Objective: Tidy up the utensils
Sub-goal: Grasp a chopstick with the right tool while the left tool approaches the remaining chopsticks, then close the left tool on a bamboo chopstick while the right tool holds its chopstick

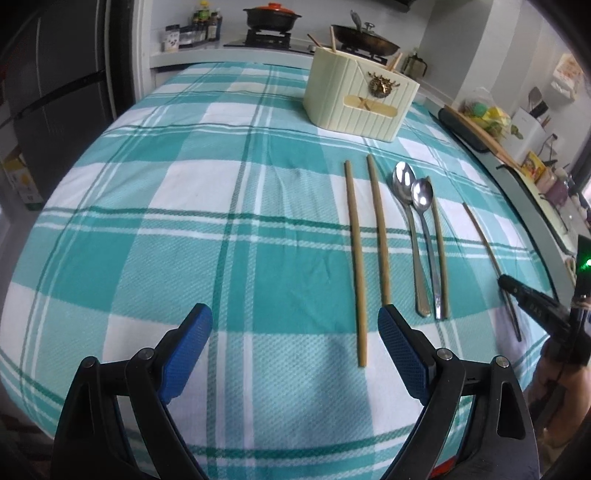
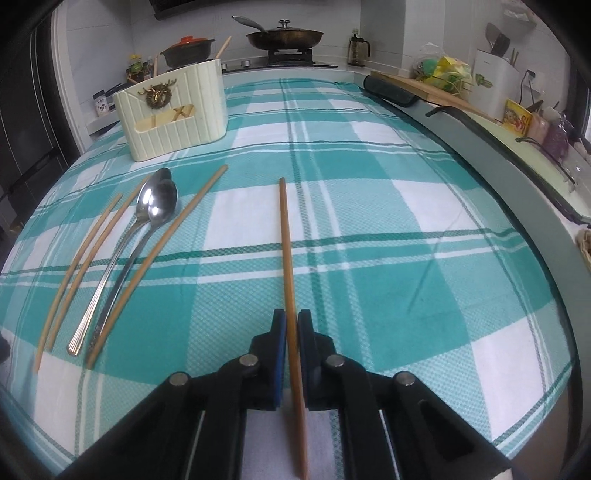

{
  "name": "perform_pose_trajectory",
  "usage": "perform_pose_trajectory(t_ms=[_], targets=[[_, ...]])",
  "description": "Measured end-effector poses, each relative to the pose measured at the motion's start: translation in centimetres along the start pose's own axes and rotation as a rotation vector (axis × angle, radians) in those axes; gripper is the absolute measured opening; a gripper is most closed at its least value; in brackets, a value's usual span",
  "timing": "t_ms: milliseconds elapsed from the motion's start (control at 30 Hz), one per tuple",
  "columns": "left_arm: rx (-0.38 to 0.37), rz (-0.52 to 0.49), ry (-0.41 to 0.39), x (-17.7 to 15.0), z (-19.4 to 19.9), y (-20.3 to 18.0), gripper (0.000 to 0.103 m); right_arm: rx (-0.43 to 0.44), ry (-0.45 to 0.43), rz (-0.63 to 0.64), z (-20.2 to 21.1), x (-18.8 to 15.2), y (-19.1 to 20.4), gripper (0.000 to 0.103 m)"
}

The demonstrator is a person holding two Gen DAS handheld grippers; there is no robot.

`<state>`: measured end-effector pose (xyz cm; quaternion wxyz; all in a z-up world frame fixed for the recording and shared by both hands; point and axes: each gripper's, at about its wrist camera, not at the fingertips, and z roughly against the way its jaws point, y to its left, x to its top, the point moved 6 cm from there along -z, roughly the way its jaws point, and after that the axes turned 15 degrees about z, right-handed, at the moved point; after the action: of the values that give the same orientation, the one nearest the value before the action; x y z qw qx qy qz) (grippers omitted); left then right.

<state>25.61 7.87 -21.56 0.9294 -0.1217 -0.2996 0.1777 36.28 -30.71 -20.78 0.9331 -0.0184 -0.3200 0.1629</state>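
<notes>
My right gripper (image 2: 291,323) is shut on a wooden chopstick (image 2: 288,254) that lies along the cloth, pointing away; it also shows at the right of the left wrist view (image 1: 484,243), with the right gripper (image 1: 511,290) on its near end. To its left lie three more chopsticks (image 1: 354,258) (image 1: 378,229) (image 1: 439,251) and two steel spoons (image 1: 406,192) (image 1: 424,206). A cream utensil holder (image 1: 360,98) with chopsticks in it stands farther back. My left gripper (image 1: 295,328) is open and empty above the cloth, near the leftmost chopstick's near end.
A teal-and-white checked cloth (image 1: 184,221) covers the table. Behind it is a stove with a clay pot (image 1: 271,18) and a wok (image 1: 364,38). A counter with a cutting board (image 2: 436,90) and clutter runs along the right edge.
</notes>
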Motion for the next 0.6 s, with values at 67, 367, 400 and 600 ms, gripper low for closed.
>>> perform_pose_trajectory(t_ms=[67, 367, 400, 600], targets=[[0.006, -0.031, 0.017, 1.0, -1.3, -1.1, 0.092, 0.007, -0.008, -0.02, 0.2, -0.4, -0.4, 0.008], [0.095, -0.107, 0.053, 4.2, -7.3, -3.7, 0.09, 0.027, -0.035, 0.022, 0.8, -1.1, -0.4, 0.019], [0.115, -0.118, 0.051, 4.2, -7.7, -3.8, 0.087, 0.028, -0.039, 0.029, 0.9, -1.1, -0.4, 0.023], [0.131, -0.164, 0.011, 4.0, -7.5, -4.6, 0.044, 0.026, -0.049, 0.073, 0.6, -0.9, -0.1, 0.031]])
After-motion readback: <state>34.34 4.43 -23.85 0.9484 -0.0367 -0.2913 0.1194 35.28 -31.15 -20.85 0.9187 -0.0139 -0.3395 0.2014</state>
